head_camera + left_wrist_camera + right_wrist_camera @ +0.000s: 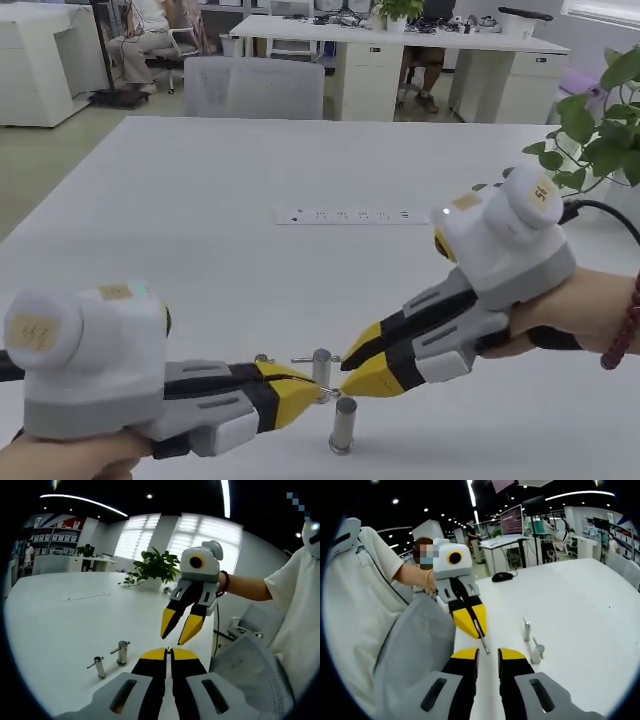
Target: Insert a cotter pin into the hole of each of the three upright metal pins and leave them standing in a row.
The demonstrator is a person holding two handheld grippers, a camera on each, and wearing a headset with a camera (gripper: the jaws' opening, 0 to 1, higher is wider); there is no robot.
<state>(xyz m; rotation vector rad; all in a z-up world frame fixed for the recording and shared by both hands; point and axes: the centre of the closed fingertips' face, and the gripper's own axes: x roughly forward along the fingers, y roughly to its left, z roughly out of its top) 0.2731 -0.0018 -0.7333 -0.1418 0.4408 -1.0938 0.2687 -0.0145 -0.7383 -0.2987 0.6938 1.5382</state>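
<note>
Three upright metal pins stand close together near the table's front edge. The front pin (343,425) has a bare top. The middle pin (321,368) carries a cotter pin crosswise, and so does the one behind it (262,358), half hidden by my left gripper (316,389). Two pinned ones (100,666) (122,653) show in the left gripper view. My left gripper (169,653) is shut on a thin cotter pin (481,638) that points at the right gripper. My right gripper (347,372) (488,653) hangs open just in front of that cotter pin's tip, not touching it.
A white power strip (343,216) lies flat across the table's middle. A potted plant (596,140) stands at the right edge. A grey chair (253,88) is at the far side, with desks and seated people beyond.
</note>
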